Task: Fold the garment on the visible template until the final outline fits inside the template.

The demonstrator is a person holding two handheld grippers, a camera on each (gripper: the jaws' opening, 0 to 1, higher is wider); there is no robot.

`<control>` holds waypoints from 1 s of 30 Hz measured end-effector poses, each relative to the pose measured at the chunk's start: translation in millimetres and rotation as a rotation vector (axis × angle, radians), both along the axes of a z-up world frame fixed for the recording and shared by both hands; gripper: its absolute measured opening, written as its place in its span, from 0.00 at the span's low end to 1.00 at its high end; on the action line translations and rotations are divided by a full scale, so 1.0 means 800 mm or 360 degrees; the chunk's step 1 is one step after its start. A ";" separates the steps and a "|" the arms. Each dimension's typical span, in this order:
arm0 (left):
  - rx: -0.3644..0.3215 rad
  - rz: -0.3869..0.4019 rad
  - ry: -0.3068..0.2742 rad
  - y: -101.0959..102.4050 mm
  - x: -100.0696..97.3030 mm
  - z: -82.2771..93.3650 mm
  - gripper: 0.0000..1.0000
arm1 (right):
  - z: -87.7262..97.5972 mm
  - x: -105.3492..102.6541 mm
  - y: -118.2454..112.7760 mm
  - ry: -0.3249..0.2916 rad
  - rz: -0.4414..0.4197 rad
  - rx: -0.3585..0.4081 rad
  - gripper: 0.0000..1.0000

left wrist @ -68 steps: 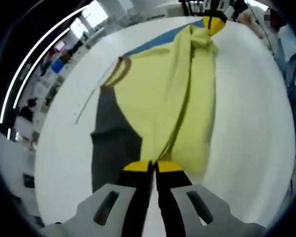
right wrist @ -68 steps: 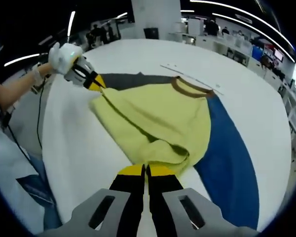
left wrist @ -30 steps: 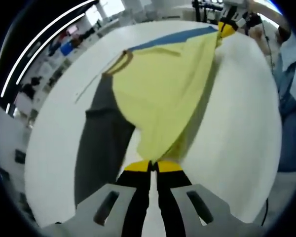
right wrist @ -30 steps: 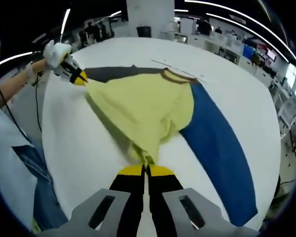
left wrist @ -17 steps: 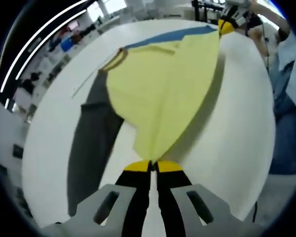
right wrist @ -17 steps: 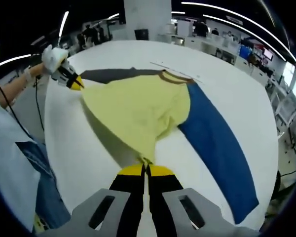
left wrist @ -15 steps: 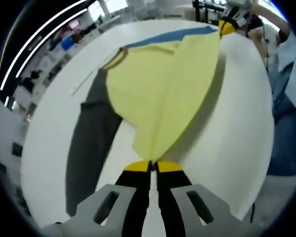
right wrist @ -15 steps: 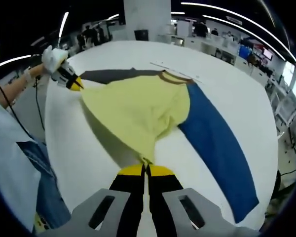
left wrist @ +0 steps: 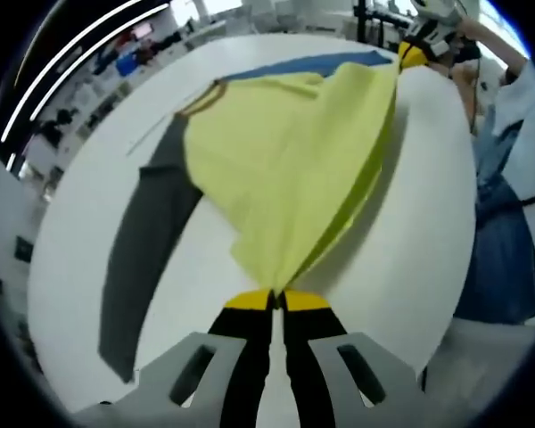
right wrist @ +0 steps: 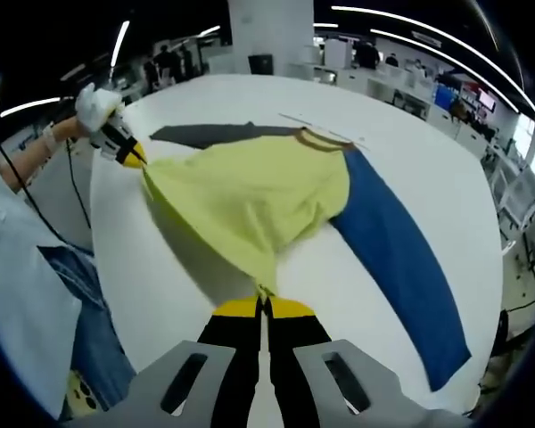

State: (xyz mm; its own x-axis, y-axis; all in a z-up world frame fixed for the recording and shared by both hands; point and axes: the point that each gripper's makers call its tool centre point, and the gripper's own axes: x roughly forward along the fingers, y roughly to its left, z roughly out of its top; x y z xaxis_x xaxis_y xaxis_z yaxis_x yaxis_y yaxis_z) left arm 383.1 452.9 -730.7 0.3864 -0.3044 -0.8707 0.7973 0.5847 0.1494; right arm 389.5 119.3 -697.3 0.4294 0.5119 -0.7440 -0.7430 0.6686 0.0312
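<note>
A yellow shirt (left wrist: 281, 169) with a brown collar (right wrist: 325, 140), a dark grey sleeve (left wrist: 141, 245) and a blue sleeve (right wrist: 390, 259) is stretched above a round white table (left wrist: 80, 232). My left gripper (left wrist: 276, 300) is shut on one corner of its hem. My right gripper (right wrist: 262, 307) is shut on the other hem corner. In the right gripper view the left gripper (right wrist: 129, 157) shows at the far left, held by a gloved hand. In the left gripper view the right gripper (left wrist: 412, 55) shows at the top right. The hem hangs taut between the two.
A thin pale line (right wrist: 316, 123) runs on the table just beyond the collar. A person in a white top and blue jeans (right wrist: 67, 312) stands at the table's near edge. Desks and shelves (right wrist: 401, 80) fill the room behind.
Both grippers have pulled the hem toward the person, so the yellow body is spread wider and both sleeves lie stretched out longer on the table.
</note>
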 end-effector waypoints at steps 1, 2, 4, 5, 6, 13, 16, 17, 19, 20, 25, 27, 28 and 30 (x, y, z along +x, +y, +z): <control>-0.0002 0.0003 0.0002 0.000 -0.003 0.000 0.00 | 0.000 -0.002 0.000 -0.0001 0.0001 -0.0004 0.02; -0.0013 0.0016 0.0006 -0.001 -0.007 0.001 0.00 | 0.000 -0.006 0.000 0.0000 0.0005 -0.0010 0.02; -0.0021 0.0030 0.0010 -0.002 -0.011 0.002 0.00 | 0.000 -0.010 -0.001 0.0000 0.0003 -0.0009 0.02; -0.0027 0.0039 0.0016 -0.002 -0.014 0.002 0.00 | 0.000 -0.011 -0.001 0.0001 0.0002 -0.0007 0.02; -0.0028 0.0045 0.0020 -0.002 -0.016 0.002 0.00 | 0.000 -0.014 -0.002 0.0002 0.0002 -0.0006 0.02; -0.0084 0.0164 0.0059 -0.001 -0.034 0.010 0.00 | 0.003 -0.025 -0.002 -0.0007 -0.0001 -0.0002 0.02; -0.0118 0.0172 0.0065 -0.004 -0.042 0.015 0.00 | 0.005 -0.028 -0.004 -0.0017 -0.0012 0.0006 0.02; -0.0124 0.0174 0.0066 -0.005 -0.044 0.016 0.00 | 0.006 -0.030 -0.005 -0.0016 -0.0014 0.0006 0.02; -0.0134 0.0174 0.0072 -0.006 -0.049 0.017 0.00 | 0.008 -0.033 -0.007 -0.0019 -0.0018 0.0008 0.02; -0.0142 0.0174 0.0082 -0.007 -0.052 0.018 0.00 | 0.009 -0.034 -0.008 -0.0023 -0.0021 0.0007 0.02; -0.0140 0.0162 0.0108 -0.011 -0.064 0.018 0.00 | 0.012 -0.042 -0.010 -0.0031 -0.0014 -0.0010 0.02; -0.0135 0.0159 0.0115 -0.012 -0.066 0.017 0.00 | 0.011 -0.045 -0.011 -0.0029 -0.0007 -0.0026 0.02; -0.0132 0.0157 0.0124 -0.012 -0.068 0.015 0.00 | 0.009 -0.047 -0.011 -0.0024 -0.0002 -0.0033 0.02; -0.0123 0.0153 0.0141 -0.012 -0.073 0.011 0.00 | 0.005 -0.052 -0.012 -0.0012 0.0005 -0.0046 0.02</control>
